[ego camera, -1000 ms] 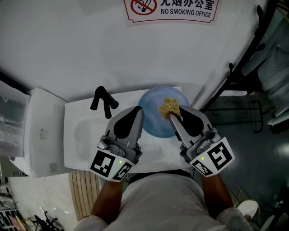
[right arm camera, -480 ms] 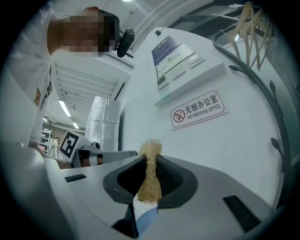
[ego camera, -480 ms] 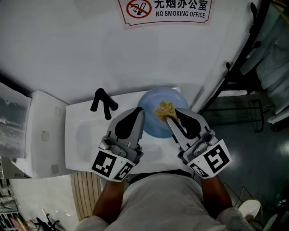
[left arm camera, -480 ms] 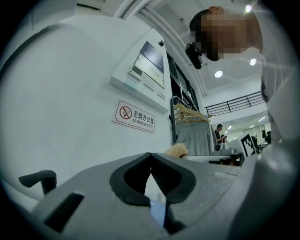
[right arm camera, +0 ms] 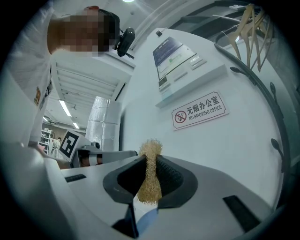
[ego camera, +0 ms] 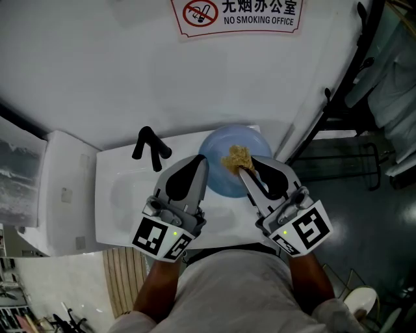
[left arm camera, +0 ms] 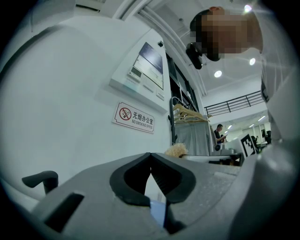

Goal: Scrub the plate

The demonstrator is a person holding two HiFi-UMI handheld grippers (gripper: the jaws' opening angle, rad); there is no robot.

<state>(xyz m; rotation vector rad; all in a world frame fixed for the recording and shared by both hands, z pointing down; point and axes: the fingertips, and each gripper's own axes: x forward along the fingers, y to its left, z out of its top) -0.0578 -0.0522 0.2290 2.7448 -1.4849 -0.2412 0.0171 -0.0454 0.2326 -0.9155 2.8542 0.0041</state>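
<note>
Pinching a tan scrubber (ego camera: 237, 157) between its jaws, the right hand-held gripper (ego camera: 242, 168) points at the blue plate (ego camera: 218, 181). In the right gripper view the right hand-held gripper (right arm camera: 149, 161) has both pads pressed into the fibrous wad, and the scrubber (right arm camera: 150, 180) sticks out past the tips in a frayed tuft. From the head view the tuft lies over the plate's middle; whether it touches the surface cannot be told.

The plate sits at the right rear of a white sink (ego camera: 123, 195), its far rim close to the white wall. A black tap (ego camera: 149, 146) stands at the sink's rear, left of the plate.

The left hand-held gripper (ego camera: 203, 161) lies beside the right one, its tip at the plate's left edge. In the left gripper view the left hand-held gripper (left arm camera: 150, 157) has its jaws pressed together, tips meeting with nothing between them. A patch of the blue plate (left arm camera: 158, 213) shows through the gap lower down, and the tap (left arm camera: 40, 180) shows at the left.

Both forearms reach in from the bottom of the head view. A "No smoking office" sign (ego camera: 237, 10) hangs on the wall above the sink, and a dark rack (ego camera: 344, 97) stands at the right.
</note>
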